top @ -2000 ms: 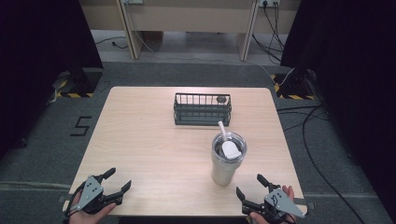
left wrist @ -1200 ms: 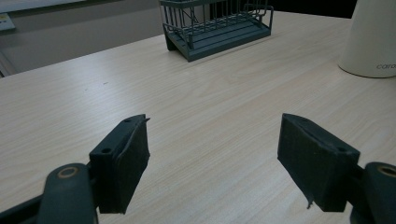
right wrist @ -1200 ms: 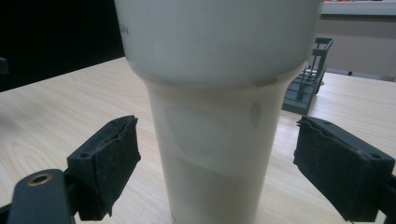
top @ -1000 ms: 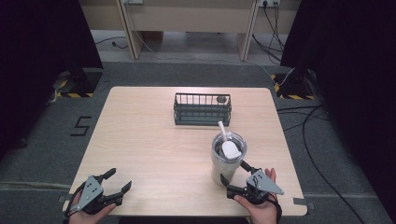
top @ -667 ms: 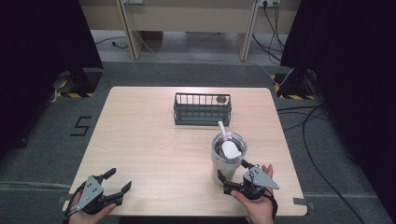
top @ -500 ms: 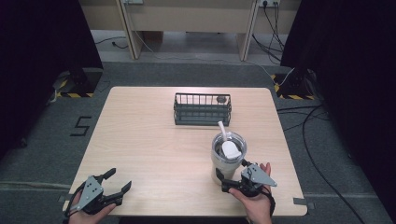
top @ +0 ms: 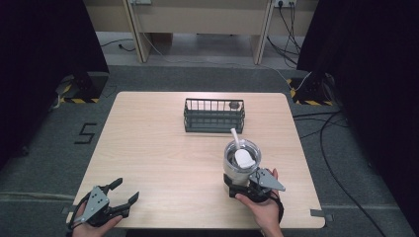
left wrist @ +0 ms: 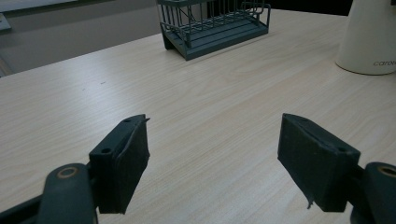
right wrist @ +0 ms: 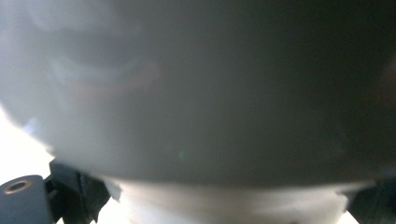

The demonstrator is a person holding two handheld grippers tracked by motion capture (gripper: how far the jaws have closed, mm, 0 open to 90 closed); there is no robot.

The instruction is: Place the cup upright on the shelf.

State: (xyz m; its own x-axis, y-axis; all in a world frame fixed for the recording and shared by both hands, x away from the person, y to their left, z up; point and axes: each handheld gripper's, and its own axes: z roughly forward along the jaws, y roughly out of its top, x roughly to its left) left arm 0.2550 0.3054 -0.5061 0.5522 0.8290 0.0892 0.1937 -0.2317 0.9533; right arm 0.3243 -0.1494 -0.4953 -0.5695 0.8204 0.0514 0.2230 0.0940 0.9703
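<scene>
A clear-lidded steel tumbler (top: 240,163) with a white straw (top: 235,136) stands on the wooden table (top: 158,143), right of centre near the front. My right gripper (top: 244,190) is pushed up to its base, one jaw on each side of it. In the right gripper view the tumbler (right wrist: 210,93) looms blurred between the widely spread jaws of the right gripper (right wrist: 224,200), and whether they press on it is unclear. My left gripper (top: 125,191) rests open at the front left corner, with nothing between its pads (left wrist: 123,158).
A dark wire basket (top: 214,116) stands at the back centre with a small dark round object (top: 233,104) at its right end. In the left gripper view the basket (left wrist: 212,23) is far ahead and the tumbler (left wrist: 369,37) is at the right edge.
My right gripper has slid from the front right corner leftward and forward until its jaws flank the tumbler's base. The left gripper has stayed put.
</scene>
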